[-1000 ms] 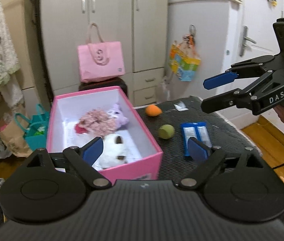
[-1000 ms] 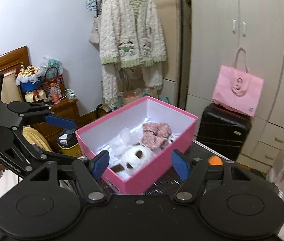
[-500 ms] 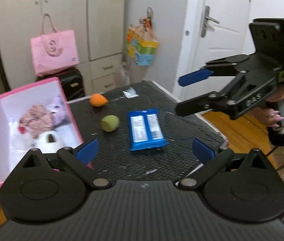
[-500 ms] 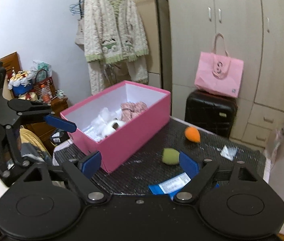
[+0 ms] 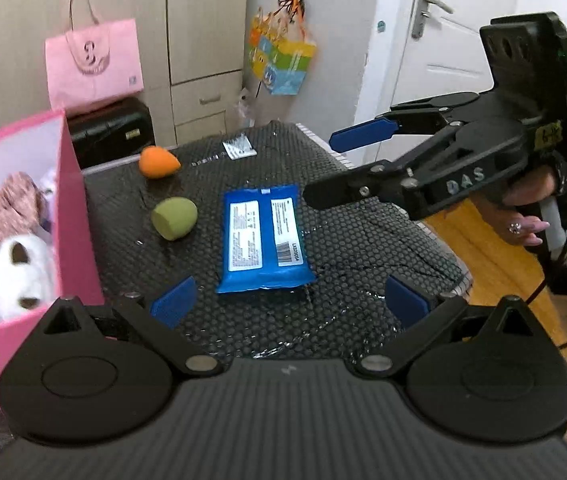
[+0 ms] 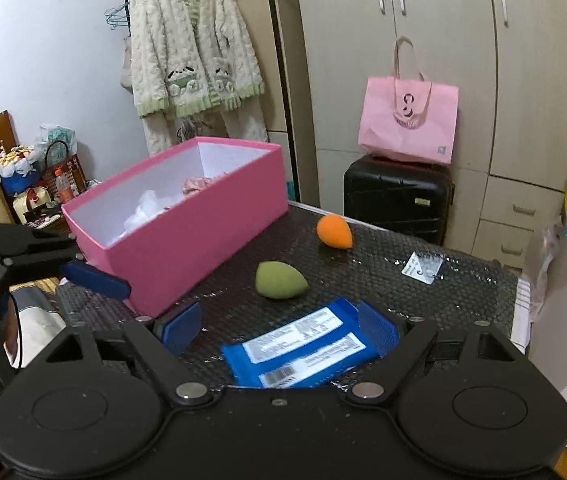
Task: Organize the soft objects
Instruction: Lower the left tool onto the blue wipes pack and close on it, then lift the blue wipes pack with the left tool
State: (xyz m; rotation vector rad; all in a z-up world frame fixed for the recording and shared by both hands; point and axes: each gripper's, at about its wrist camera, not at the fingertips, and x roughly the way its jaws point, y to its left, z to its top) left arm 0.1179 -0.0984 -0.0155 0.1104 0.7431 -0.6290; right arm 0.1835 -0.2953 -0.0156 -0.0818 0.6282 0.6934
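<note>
The left hand-held gripper (image 5: 287, 300) hangs over the near edge of the dark mesh surface (image 5: 363, 240), its blue pads spread wide with nothing between them; its jaws have just been opening. Straight ahead of it at twelve o'clock, lying flat on the surface, is the blue wipes pack (image 5: 262, 244), label side up. The right hand-held gripper (image 6: 279, 330) hovers low over the same pack (image 6: 299, 356), jaws wide and also just opened further, the pack's end lying between the pads; whether the right-hand pad touches it I cannot tell. Seen from the left wrist, that right hand-held gripper (image 5: 323, 168) reaches in from three o'clock, held by a hand (image 5: 527, 216) in a fluffy white sleeve. At eleven o'clock from the pack sits the green sponge (image 5: 174, 218), on its side and apart from the pack, and farther out along the same line the orange sponge (image 5: 158, 162). A small white sachet (image 5: 239, 147) lies near the far edge at twelve o'clock. At nine o'clock stands the pink box (image 5: 75, 216), open-topped, holding a white plush toy (image 5: 19, 272) and a pinkish fuzzy thing (image 5: 7, 210). Beyond the surface a black suitcase (image 5: 111, 132) carries a pink tote bag (image 5: 95, 66), with cream wardrobe doors (image 5: 203, 20) behind.
</note>
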